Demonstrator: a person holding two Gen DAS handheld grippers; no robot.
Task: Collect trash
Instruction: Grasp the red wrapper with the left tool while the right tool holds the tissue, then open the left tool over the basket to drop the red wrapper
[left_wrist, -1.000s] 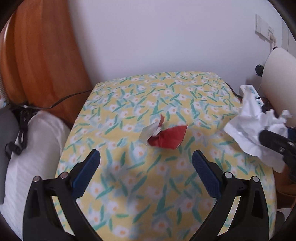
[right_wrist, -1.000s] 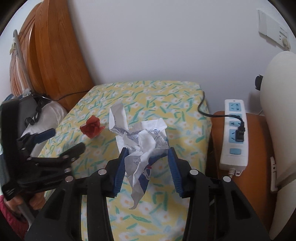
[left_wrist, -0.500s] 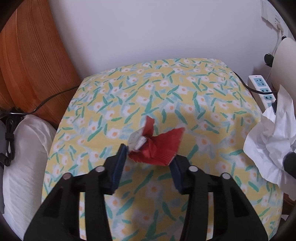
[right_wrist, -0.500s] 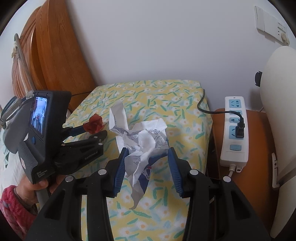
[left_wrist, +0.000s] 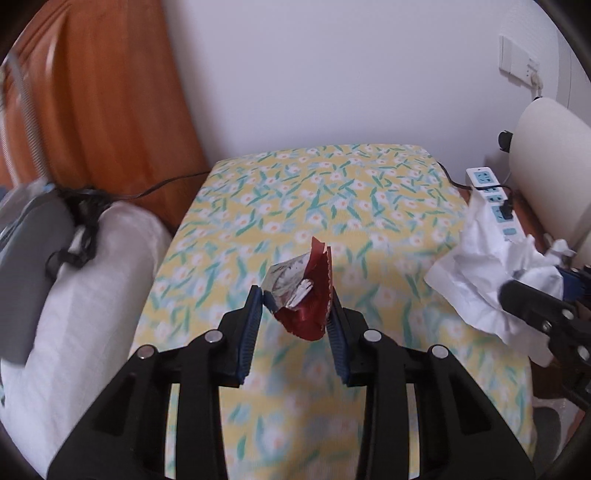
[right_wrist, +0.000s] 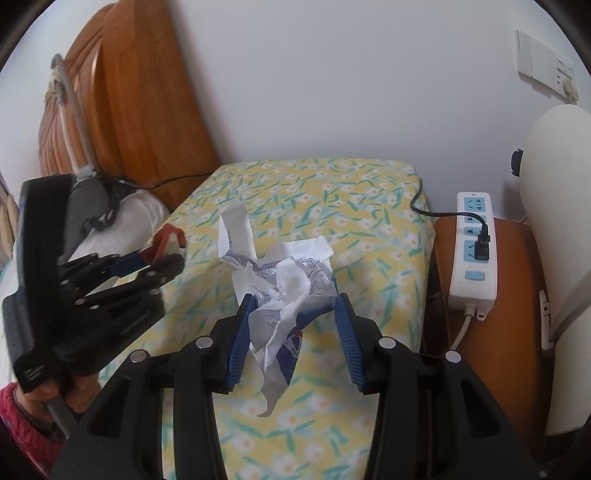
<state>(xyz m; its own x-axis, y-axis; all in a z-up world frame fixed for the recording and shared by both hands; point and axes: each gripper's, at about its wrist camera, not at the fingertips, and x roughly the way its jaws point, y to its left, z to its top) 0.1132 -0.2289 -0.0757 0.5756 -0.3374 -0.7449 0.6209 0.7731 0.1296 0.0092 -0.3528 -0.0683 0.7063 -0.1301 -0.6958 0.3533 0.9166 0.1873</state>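
While the red wrapper (left_wrist: 308, 302) sits pinched between the blue pads of our left gripper (left_wrist: 295, 314), it hangs clear of the flowered yellow cloth (left_wrist: 332, 192) below, roughly over the middle of the covered stand. Its torn top stands upright, with a silvery inner face turned toward the left finger. From the right wrist view we see the same wrapper (right_wrist: 168, 242) poking out past the tip of that left gripper (right_wrist: 162, 264), over the cloth's left edge.

Our right gripper (right_wrist: 291, 328) is clenched on the crumpled white paper (right_wrist: 284, 280), which bulges out between the pads; one strip rises upright above the wad and a tail dangles below. In the left wrist view that paper (left_wrist: 491, 273) shows over the cloth's right edge, with the right gripper (left_wrist: 535, 302) just behind it.

Beyond the right edge of the stand a white power strip (right_wrist: 474, 247) lies on an orange-brown surface (right_wrist: 517, 280), a black plug seated in it and its cord trailing onto the cloth's far right corner. Off the left edge we see a white pillow (left_wrist: 92, 288) and a wooden headboard (left_wrist: 110, 96) against the wall.
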